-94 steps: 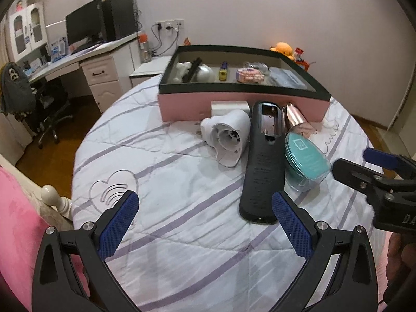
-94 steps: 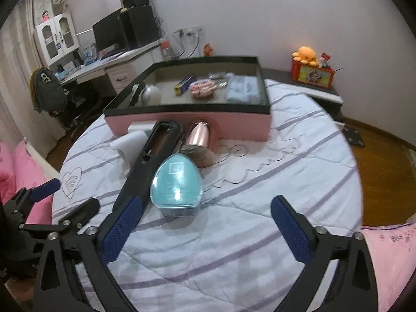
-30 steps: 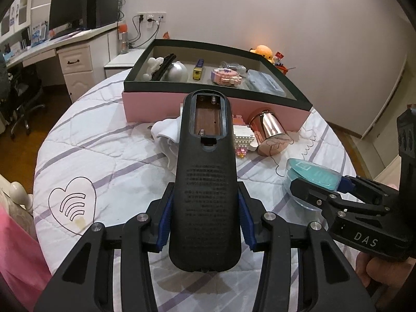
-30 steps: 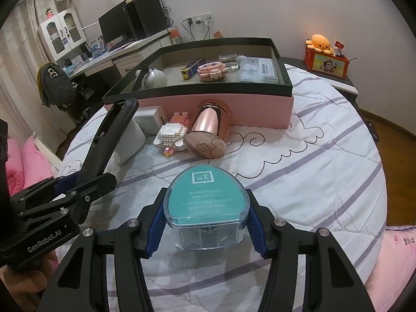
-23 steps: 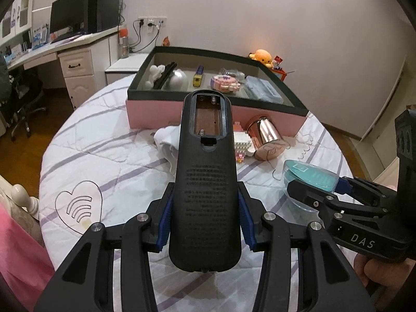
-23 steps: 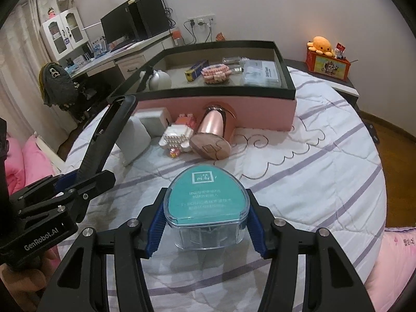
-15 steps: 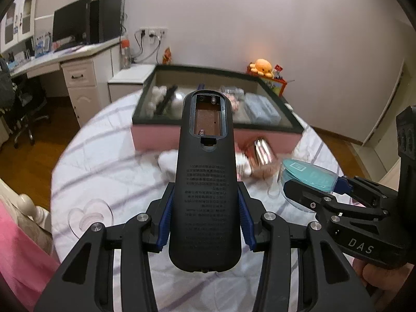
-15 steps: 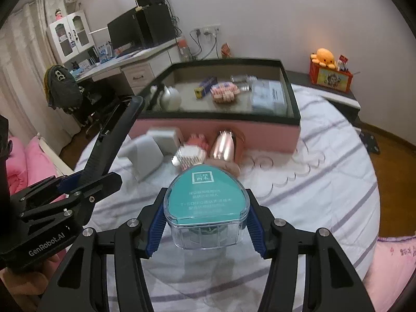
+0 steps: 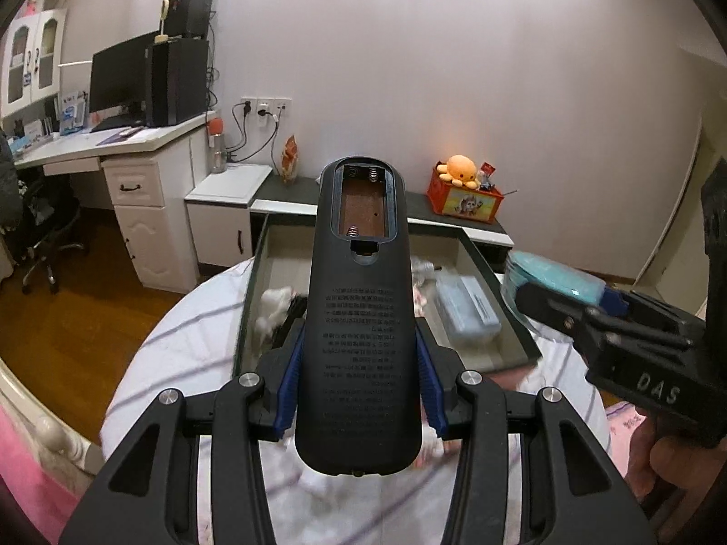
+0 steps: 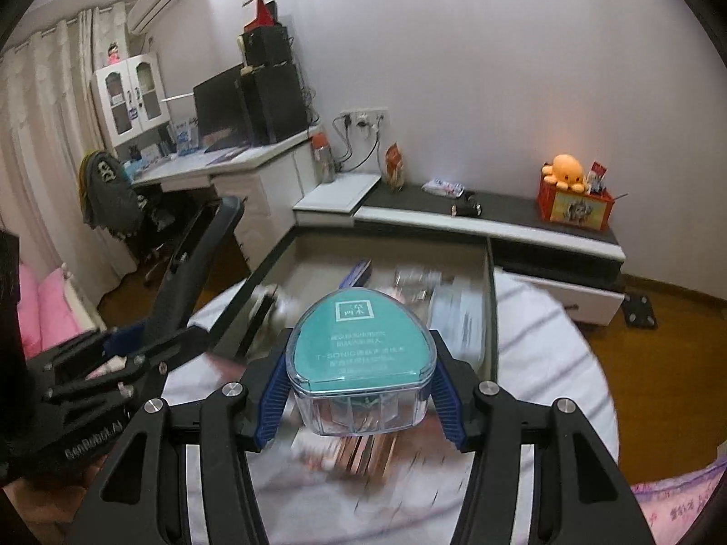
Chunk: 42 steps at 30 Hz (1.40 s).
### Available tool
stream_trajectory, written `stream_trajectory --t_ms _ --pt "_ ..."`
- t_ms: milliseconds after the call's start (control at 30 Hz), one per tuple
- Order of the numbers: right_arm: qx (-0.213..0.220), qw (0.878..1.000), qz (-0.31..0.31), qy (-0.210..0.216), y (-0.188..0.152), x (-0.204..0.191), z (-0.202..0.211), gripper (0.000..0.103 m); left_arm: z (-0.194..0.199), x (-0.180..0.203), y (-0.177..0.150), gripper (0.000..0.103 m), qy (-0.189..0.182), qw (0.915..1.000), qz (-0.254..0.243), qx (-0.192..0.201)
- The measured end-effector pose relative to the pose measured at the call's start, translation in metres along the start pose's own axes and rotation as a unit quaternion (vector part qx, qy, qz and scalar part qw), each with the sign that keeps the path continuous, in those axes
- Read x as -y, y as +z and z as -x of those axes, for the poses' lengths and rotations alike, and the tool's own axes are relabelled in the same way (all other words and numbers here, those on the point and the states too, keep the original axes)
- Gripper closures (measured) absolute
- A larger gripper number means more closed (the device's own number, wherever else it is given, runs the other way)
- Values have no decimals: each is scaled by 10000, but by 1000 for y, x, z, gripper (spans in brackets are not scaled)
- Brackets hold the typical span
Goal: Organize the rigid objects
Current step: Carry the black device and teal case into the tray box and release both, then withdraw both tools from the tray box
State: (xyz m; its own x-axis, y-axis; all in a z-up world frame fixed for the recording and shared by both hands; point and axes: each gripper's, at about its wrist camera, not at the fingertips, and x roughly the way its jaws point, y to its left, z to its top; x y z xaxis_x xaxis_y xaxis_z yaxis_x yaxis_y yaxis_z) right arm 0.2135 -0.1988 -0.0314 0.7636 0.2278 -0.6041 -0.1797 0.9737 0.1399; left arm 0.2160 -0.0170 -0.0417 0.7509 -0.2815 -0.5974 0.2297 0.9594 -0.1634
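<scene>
Left gripper [image 9: 359, 390]: black frame, blue pads, jaws clamped on the sides of a long black plastic remote-control body [image 9: 359, 340]. The remote lies back side up, printed text facing the camera, its battery bay uncovered with springs showing at the far end. It is held in the air above the bed, its far end over the box.

Right gripper [image 10: 359, 386]: same build, jaws closed on a clear plastic case with a teal, rounded-triangle lid [image 10: 359, 340], white lettering on top. The case is lifted clear of the bedding, in front of the near wall of the box.

Open rectangular box with dark rim and pale interior [image 9: 481, 263]: sits on the white quilt with purple stripes [image 9: 181, 340]; contents blurred, among them a pale blue flat pack [image 9: 468, 309] and something white at the left end.

Background: orange plush octopus [image 10: 565, 170] on a red box [image 10: 575, 209], on a low dark-topped cabinet against the wall; white desk [image 10: 218, 168] with black monitor [image 9: 118, 77].
</scene>
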Motion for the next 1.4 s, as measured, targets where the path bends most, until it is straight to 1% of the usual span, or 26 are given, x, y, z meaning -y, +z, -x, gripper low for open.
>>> stream_trajectory --t_ms 100,167,233,433,500,633,733,833,867,900,933,967,1033,1100,1167,1200,1267,1333,1400 --pt "-42 10000 -35 -7 16 6 -26 47 -24 2 12 58 -55 10000 1 -49" --pt "-97 9999 -66 -2 20 11 -40 47 -40 4 17 58 -83 9999 -9 -114" --pt "-221 9997 -116 -31 24 18 -61 47 -61 3 20 58 -122 9996 14 -260" --pt "-565 9977 -370 -95 19 43 -108 47 -105 4 12 58 -178 9979 62 -624" --pt "-707 9966 -406 -111 15 49 -122 47 -114 3 9 58 -166 9975 65 -687" --pt "-813 9958 -407 -133 13 52 -132 46 -126 0 6 58 -113 9969 84 -774" --pt "-874 9954 -382 -113 12 52 -137 46 -134 1 6 58 -93 9959 -9 -901" --pt "-945 9948 -359 -157 14 49 -142 46 -137 4 8 57 62 9956 -106 -926" --pt "-983 9945 -318 -157 14 47 -144 43 -136 5 9 52 98 9955 -115 -938" --pt "-1005 9944 -271 -165 13 45 -145 33 -135 5 9 47 141 9954 -123 -942" --pt "-996 9946 -251 -176 13 43 -145 20 -133 6 10 35 134 9956 -131 -914" --pt "-969 9948 -240 -203 13 43 -144 20 -130 7 11 23 187 9960 -150 -865" --pt "-937 9950 -294 -165 12 41 -142 20 -124 8 10 18 238 9966 -171 -769" --pt "-885 9954 -347 -123 12 41 -138 20 -118 10 9 15 202 9970 -176 -722" --pt "-848 9956 -382 -134 11 40 -134 17 -111 12 9 10 264 9973 -150 -665" --pt "-831 9955 -438 -150 11 39 -131 13 -106 11 8 9 274 9976 -117 -628" --pt "-762 9956 -522 -170 11 40 -122 0 -96 9 8 4 307 9979 -70 -570" --pt "-666 9962 -519 -204 12 38 -113 0 -82 7 7 0 374 9982 -83 -452" --pt "-585 9969 -494 -200 11 33 -102 0 -67 7 6 0 483 9983 -127 -316"
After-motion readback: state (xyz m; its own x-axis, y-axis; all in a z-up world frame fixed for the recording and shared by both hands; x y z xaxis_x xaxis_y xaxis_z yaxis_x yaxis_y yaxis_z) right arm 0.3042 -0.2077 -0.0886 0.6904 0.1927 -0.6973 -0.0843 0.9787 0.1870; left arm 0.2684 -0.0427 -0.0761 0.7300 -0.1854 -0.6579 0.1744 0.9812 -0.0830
